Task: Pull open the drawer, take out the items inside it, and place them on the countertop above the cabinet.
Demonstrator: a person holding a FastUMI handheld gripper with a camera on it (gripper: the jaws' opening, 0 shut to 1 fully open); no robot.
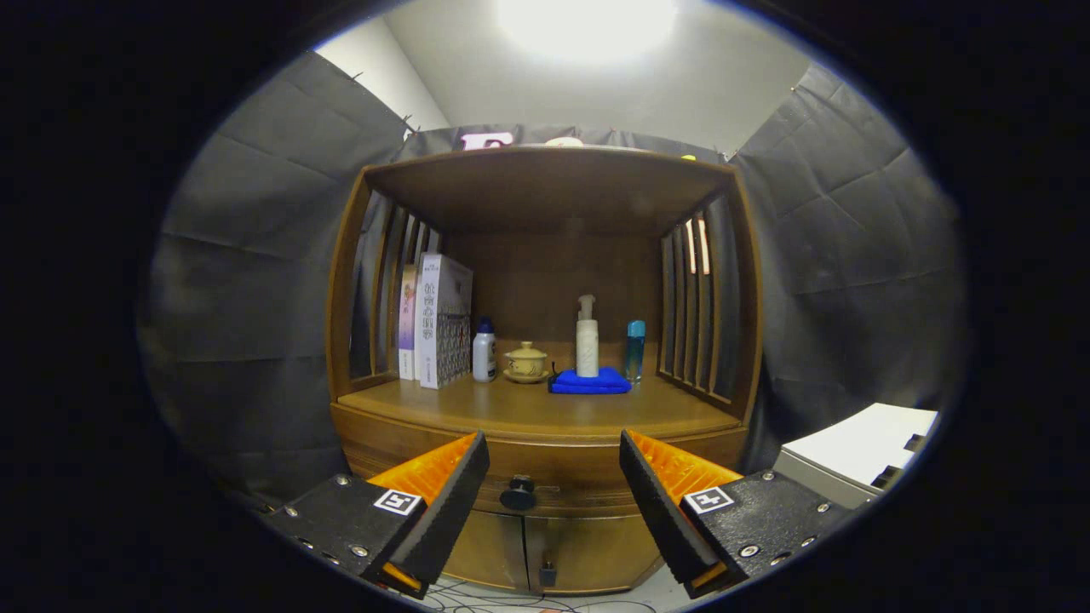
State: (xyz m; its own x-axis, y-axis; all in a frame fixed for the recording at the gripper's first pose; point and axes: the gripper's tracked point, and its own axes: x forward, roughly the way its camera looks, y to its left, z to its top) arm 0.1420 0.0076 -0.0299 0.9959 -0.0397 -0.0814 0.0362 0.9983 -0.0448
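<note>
A wooden cabinet (545, 255) stands ahead with an open shelf over its countertop (545, 409). Below the countertop the drawer (553, 477) is closed, and its dark round knob (518, 492) sits between my fingertips and a little beyond them. My gripper (553, 451) is open, its fingers spread wide with nothing between them. On the countertop stand two boxes (438, 322), a small white bottle (484, 351), a lidded yellow cup on a saucer (526, 362), a white pump bottle (587, 338) on a folded blue cloth (591, 381), and a blue bottle (635, 349).
Two lower cabinet doors (545, 549) with a small latch are below the drawer. A white box-like unit (851, 460) stands to the right of the cabinet. Cables lie on the floor (528, 603) in front. Black cloth walls surround the cabinet.
</note>
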